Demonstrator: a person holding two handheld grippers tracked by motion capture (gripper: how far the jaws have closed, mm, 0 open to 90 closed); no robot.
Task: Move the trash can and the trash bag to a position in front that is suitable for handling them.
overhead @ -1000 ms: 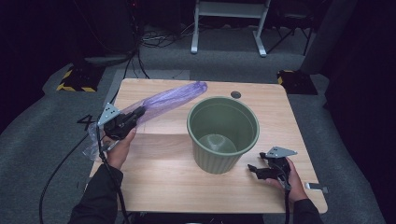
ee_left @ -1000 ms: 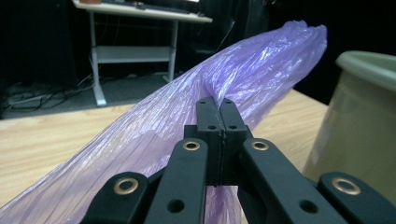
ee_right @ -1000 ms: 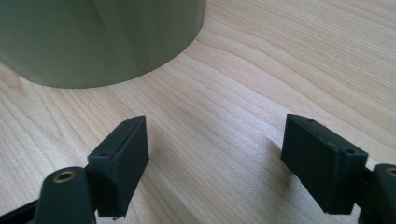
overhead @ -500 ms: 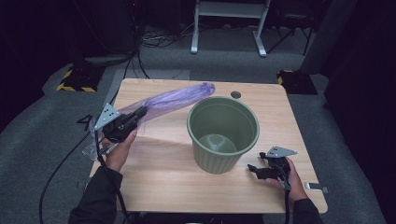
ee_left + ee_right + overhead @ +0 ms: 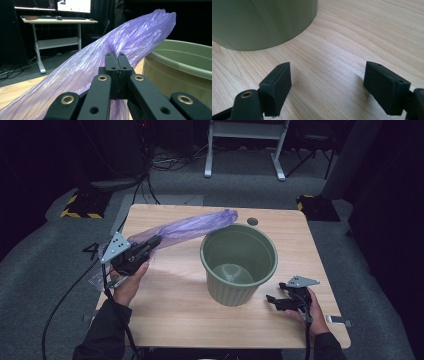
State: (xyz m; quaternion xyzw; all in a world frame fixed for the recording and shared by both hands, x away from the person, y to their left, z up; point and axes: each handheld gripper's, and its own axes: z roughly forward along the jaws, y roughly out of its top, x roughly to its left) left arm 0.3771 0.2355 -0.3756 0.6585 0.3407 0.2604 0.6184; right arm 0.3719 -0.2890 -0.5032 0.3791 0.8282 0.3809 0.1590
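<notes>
Pinching the crinkled purple plastic bag (image 5: 185, 226), the left gripper (image 5: 150, 245) holds it slanted above the wooden table (image 5: 175, 310), its far end near the ribbed green plastic bin (image 5: 239, 265); lining remains undone, right gripper (image 5: 272, 299) agape and empty beside the bin

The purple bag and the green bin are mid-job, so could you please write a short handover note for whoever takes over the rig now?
Left hand-held gripper: shut on the purple bag, held up off the table with its far end near the rim of the green bin.
Right hand-held gripper: open, nothing between its jaws, resting low on the table just right of the bin.
Done: bag picked up at one end.
Left: bag is bunched, not opened and not in the bin; likely next is to open it and line the bin, which stands upright.
</notes>
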